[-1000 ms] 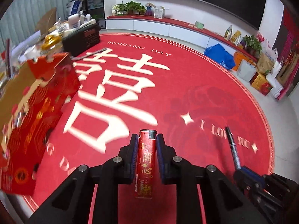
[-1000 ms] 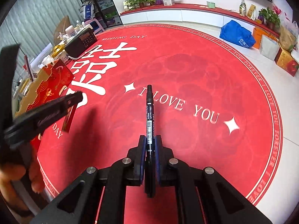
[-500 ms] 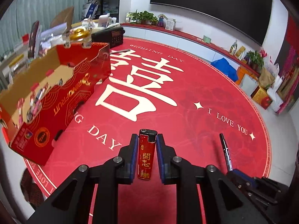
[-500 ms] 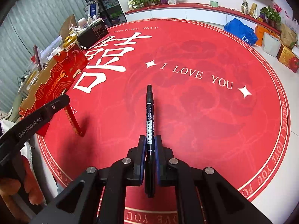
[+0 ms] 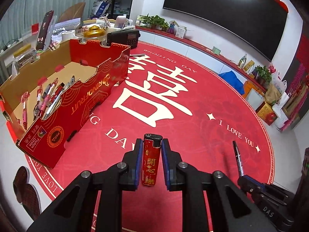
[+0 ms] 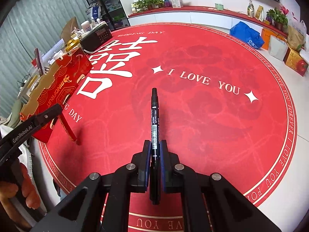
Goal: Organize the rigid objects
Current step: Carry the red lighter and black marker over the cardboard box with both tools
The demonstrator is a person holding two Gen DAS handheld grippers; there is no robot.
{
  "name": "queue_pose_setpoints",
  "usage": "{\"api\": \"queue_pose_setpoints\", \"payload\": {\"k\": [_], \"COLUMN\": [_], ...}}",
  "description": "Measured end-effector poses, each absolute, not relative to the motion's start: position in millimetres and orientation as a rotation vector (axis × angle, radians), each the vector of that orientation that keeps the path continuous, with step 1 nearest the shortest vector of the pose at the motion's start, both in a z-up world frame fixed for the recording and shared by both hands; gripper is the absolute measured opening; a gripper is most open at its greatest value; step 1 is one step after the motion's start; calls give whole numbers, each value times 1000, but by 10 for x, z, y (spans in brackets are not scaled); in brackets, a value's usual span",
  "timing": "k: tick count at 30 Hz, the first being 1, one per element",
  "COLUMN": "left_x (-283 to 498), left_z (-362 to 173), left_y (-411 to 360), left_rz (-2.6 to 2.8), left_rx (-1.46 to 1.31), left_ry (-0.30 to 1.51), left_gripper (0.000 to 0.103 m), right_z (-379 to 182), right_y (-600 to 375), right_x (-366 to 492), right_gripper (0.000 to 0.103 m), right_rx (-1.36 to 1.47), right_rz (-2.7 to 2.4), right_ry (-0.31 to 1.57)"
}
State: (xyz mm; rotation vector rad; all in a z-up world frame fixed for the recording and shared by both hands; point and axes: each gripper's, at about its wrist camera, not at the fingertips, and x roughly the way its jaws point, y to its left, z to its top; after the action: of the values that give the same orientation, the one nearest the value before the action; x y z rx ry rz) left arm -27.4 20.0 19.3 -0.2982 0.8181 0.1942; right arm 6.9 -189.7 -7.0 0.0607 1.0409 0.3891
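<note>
My left gripper (image 5: 151, 145) is shut on a red lighter (image 5: 149, 160) with a black top, held upright between the blue pads. To its left stands a red cardboard box (image 5: 81, 94) with several pens (image 5: 46, 98) lying inside. My right gripper (image 6: 155, 145) is shut on a black marker (image 6: 154, 119) that sticks out forward over the red round mat (image 6: 193, 106). The marker (image 5: 238, 160) and right gripper show at the lower right of the left wrist view. The left gripper's finger (image 6: 44, 117) and the lighter (image 6: 67, 129) hang in front of the box (image 6: 56, 89) in the right wrist view.
A black radio (image 5: 123, 37), a gold-lidded jar (image 5: 93, 31) and clutter stand behind the box. Bags and boxes (image 6: 280, 44) line the far right floor. A low red-topped ledge (image 6: 193, 9) with plants runs along the back wall. A hand (image 6: 27, 189) shows at the lower left.
The left gripper has swung with the lighter toward the box, which now shows its open inside and the pens. The right gripper with the marker shifted slightly over the mat.
</note>
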Motion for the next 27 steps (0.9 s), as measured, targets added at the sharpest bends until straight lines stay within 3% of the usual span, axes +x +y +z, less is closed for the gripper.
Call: {"api": "queue_pose_setpoints", "payload": {"k": [14,27], "left_x": [-359,-412], "left_z": [734,1198], "left_y": [267,986], "left_rz": [220,379], "left_rx": [-244,-240], "left_ry": [702,614], "left_gripper": [21,21], "right_z": [365,901], "right_y": [-1586,-438], "right_x": [201,389], "right_gripper": [10,10], "right_rx": [33,-104], "right_rz": [464,702], "right_ry": [953,874]}}
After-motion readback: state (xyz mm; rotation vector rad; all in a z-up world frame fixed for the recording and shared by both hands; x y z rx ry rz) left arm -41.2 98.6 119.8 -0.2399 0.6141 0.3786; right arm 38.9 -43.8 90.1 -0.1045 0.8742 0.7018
